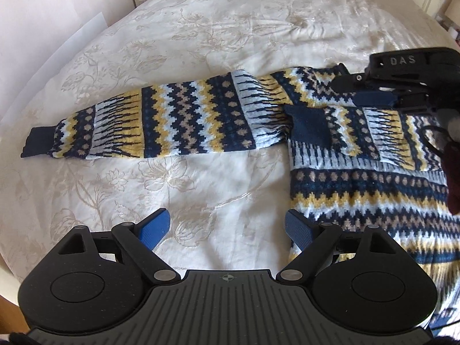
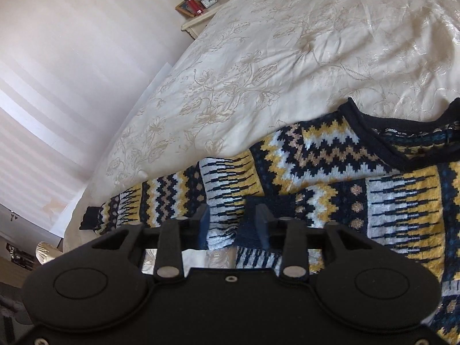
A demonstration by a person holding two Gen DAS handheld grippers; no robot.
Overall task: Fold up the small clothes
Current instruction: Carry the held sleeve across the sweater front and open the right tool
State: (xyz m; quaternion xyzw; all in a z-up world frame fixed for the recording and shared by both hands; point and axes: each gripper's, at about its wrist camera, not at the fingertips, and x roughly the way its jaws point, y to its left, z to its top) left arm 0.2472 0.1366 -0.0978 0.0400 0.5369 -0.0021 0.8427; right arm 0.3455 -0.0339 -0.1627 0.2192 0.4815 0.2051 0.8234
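Garment: a navy, yellow and pale-blue zigzag-patterned knitted sweater [image 1: 359, 178] is spread on the cream floral-embroidered bedspread [image 1: 201, 28]; one sleeve is already folded across the chest, its navy cuff [image 1: 309, 126] on the body.
Other sleeve: the long patterned sleeve [image 1: 161, 120] is stretched out flat, unfolded.
Left tongs [image 1: 227, 230]: released, jaws wide – held low over bare bedspread beside the hem.
Right tongs [image 2: 231, 224]: parted, nothing gripped – levelled just over the folded cuff.
Risk: the folded sleeve could be dragged askew if knit snags a finger.

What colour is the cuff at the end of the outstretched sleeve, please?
Plain navy cuff, clearest in the left wrist view.
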